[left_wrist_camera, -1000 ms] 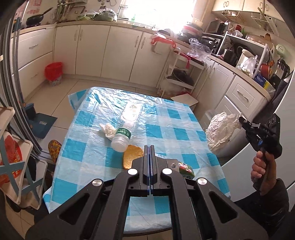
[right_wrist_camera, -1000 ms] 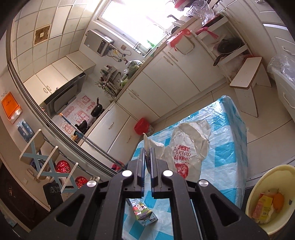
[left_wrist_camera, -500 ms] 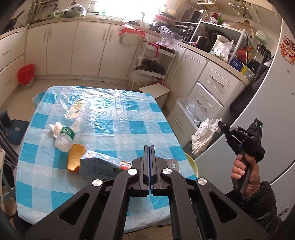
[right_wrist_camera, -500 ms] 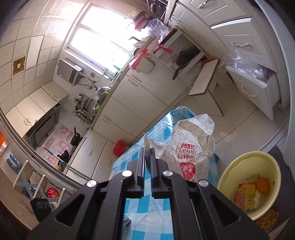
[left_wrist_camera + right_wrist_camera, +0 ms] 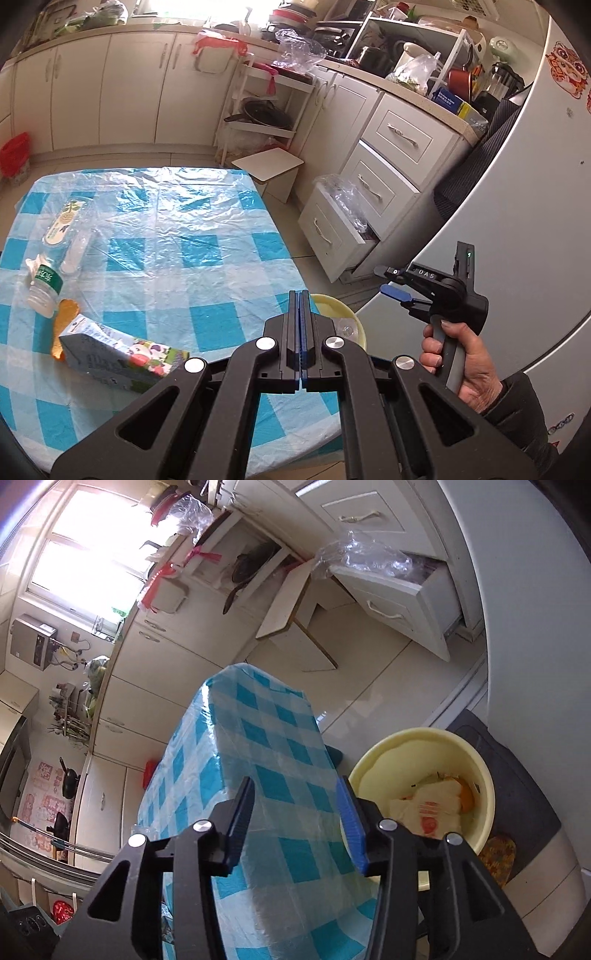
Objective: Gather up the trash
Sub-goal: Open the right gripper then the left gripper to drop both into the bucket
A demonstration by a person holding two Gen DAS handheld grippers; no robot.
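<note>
The left tongs (image 5: pixel 301 334) are clenched with nothing between them, the two blue-lined fingers pressed flat together, held level above the near edge of the desk (image 5: pixel 207 236) and pointing toward the yellow bin (image 5: pixel 354 325) that peeks out just past the desk's corner.

The right tongs (image 5: pixel 297 823) are released, their fingers spread wide and empty. The right hand (image 5: pixel 458 365) grips the handle upright off the desk's right side, near the white fridge (image 5: pixel 517 221), with the tool's nose tilted down toward the floor.

In the right wrist view the yellow bin stands on the floor beside the desk. The white plastic bag (image 5: pixel 424 812) with red print lies inside it, on top of other scraps, among them something orange, perhaps a peel.

On the desk's left part lie more pieces of trash: a milk carton (image 5: pixel 118 356) on its side, an orange peel (image 5: pixel 64 317) touching its far end, a small water bottle (image 5: pixel 42 290) tipped over, a crumpled tissue (image 5: pixel 32 264) just beside it, and a clear wrapper (image 5: pixel 68 225) farther back.
</note>
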